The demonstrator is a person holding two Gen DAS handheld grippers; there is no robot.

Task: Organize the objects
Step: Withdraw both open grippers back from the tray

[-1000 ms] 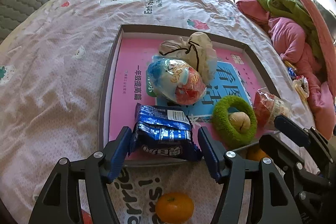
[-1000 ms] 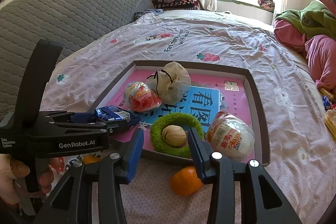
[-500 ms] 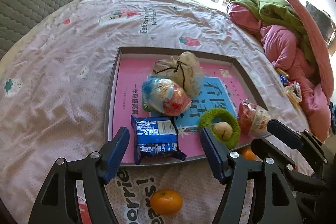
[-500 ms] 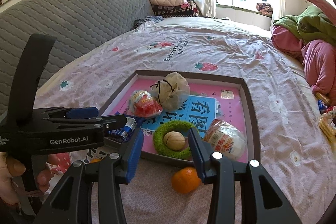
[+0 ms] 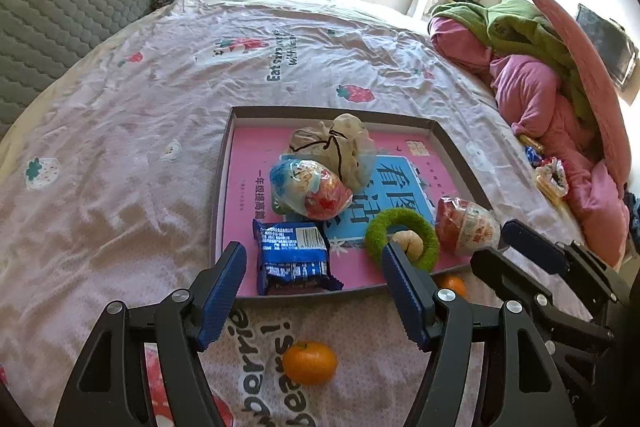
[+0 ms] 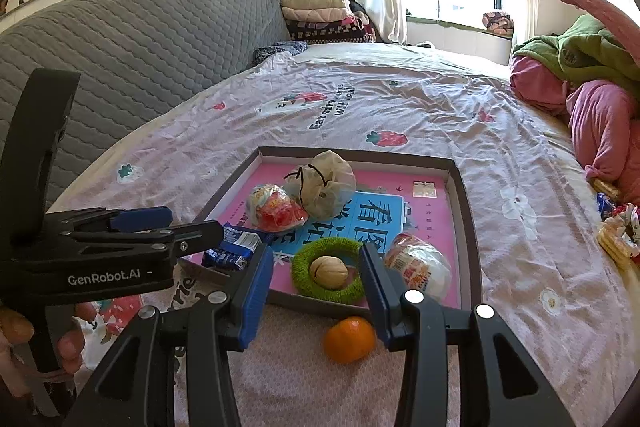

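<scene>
Since a second ago you have let go of the blue snack packet (image 5: 294, 257) and lifted your left gripper (image 5: 312, 283) up and back from it; its jaws now stand wide apart and hold nothing. The packet lies flat at the near left corner of the tray (image 5: 224, 163), one end resting on the near rim.

Your right gripper (image 6: 316, 277) hovers with its jaws partly apart and nothing between them, just above the near edge of the tray. Ahead of it the green fuzzy ring (image 6: 328, 271) lies flat by the tray's near edge with a walnut (image 6: 329, 271) inside it. A wrapped bun with red print (image 6: 418, 269) sits just beside the ring toward the near right corner. In the middle of the tray, a clear bag of red and blue snacks (image 5: 310, 189) touches a beige drawstring pouch (image 5: 334, 147) behind it.

Two mandarins lie outside the tray on the bedsheet (image 5: 120, 131): one (image 6: 349, 339) just off the near rim below the ring, another (image 5: 309, 363) nearer you, under your left gripper. Your fingers (image 6: 70, 341) wrap that gripper's handle at the left edge of the right wrist view.
</scene>
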